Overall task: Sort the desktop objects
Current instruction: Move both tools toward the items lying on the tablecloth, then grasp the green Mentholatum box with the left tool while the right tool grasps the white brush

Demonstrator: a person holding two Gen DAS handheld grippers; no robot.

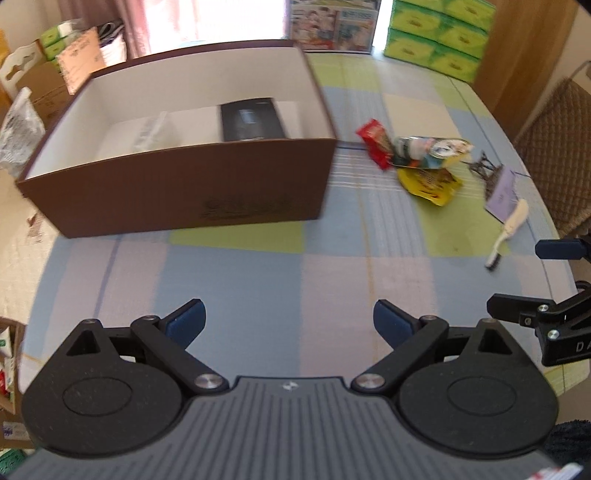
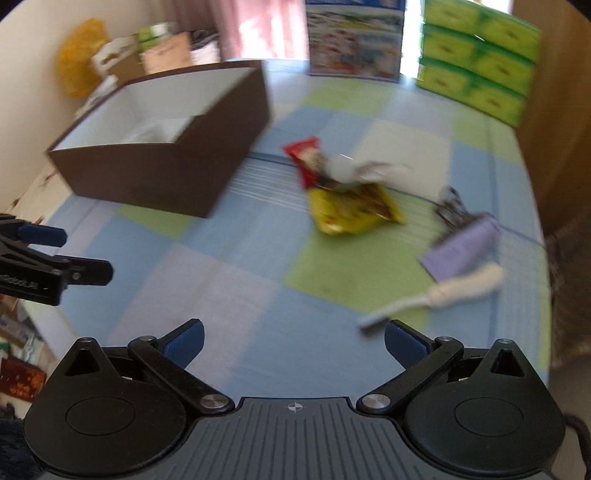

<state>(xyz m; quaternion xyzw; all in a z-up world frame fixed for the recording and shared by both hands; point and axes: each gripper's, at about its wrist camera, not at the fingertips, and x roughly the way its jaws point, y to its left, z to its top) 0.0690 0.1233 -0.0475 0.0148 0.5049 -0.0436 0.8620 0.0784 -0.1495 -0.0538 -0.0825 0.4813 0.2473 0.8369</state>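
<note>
A brown open box (image 1: 177, 184) (image 2: 162, 173) with a white inside stands on the checked tablecloth and holds a black item (image 1: 253, 120) and a white packet (image 1: 151, 131). To its right lie a red snack packet (image 1: 375, 142) (image 2: 304, 157), a yellow packet (image 1: 430, 182) (image 2: 351, 212), a crumpled colourful wrapper (image 1: 432, 147), a purple binder clip (image 1: 498, 188) (image 2: 461, 243) and a white brush (image 1: 508, 230) (image 2: 443, 291). My left gripper (image 1: 290, 321) is open over bare cloth. My right gripper (image 2: 293, 341) is open too, just short of the brush tip.
Green tissue boxes (image 1: 439, 33) (image 2: 476, 59) and a printed carton (image 1: 332, 24) (image 2: 354, 40) stand at the table's far edge. A wicker chair (image 1: 554, 147) is at the right. Bags and cartons (image 1: 48, 81) crowd the left side.
</note>
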